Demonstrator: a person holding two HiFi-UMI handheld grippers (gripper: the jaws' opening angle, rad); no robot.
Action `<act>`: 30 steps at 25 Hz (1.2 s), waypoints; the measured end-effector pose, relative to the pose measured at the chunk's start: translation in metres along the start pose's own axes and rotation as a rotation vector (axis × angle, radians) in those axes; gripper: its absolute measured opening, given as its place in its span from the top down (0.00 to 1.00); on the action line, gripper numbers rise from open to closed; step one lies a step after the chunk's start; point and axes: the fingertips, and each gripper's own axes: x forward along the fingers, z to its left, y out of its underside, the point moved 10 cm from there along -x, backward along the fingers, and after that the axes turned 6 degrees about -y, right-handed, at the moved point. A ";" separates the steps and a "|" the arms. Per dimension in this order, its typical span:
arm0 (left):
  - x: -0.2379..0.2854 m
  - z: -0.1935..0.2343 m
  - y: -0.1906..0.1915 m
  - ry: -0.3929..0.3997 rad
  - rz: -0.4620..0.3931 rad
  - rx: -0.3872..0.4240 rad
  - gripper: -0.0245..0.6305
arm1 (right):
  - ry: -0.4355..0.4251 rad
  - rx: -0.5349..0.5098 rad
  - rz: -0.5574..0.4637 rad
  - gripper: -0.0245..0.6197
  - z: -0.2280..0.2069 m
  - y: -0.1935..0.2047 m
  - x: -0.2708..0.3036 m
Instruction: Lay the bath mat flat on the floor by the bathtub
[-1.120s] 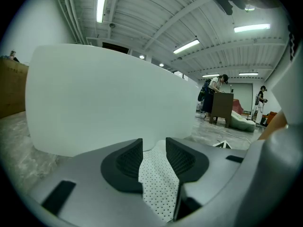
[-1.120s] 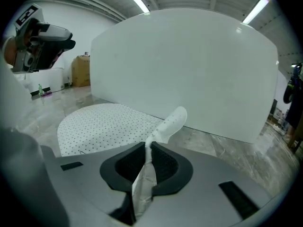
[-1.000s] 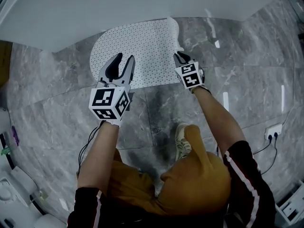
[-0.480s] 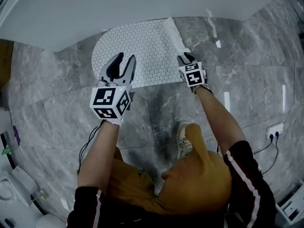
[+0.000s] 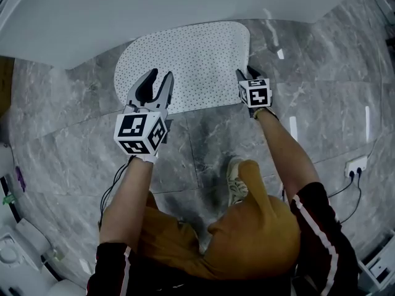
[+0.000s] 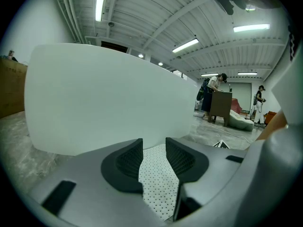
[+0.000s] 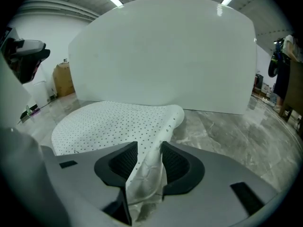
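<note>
The white dotted bath mat (image 5: 185,60) lies spread on the grey marble floor against the white bathtub (image 5: 185,5). My left gripper (image 5: 160,74) hovers open over the mat's near edge with nothing between its fingers; only the mat (image 6: 158,183) on the floor shows through its gap (image 6: 154,148). My right gripper (image 5: 247,73) is at the mat's near right corner. Its jaws have just been opening, and the crumpled corner (image 7: 144,174) still lies loosely between them (image 7: 149,148); the pads do not press on it.
The tub wall (image 7: 165,56) fills the back of both gripper views. The person's shoe (image 5: 236,180) stands on the floor behind the mat. A wall socket with cables (image 5: 355,168) is at the right. People and furniture (image 6: 213,98) are far off.
The mat's raised, folded right side has dropped and spread out to the right, so the mat lies flat. My right gripper has moved right and down with it. The left gripper has kept still.
</note>
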 end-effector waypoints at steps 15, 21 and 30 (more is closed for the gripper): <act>-0.004 0.003 0.003 -0.016 0.007 0.008 0.72 | -0.277 -0.151 0.163 0.70 0.058 0.019 0.026; -0.006 0.002 0.005 -0.015 0.009 0.011 0.72 | -0.283 -0.239 0.119 0.71 0.066 0.013 0.019; -0.010 0.002 0.005 -0.015 0.011 0.015 0.72 | -0.216 -0.281 -0.013 0.72 0.066 -0.004 0.002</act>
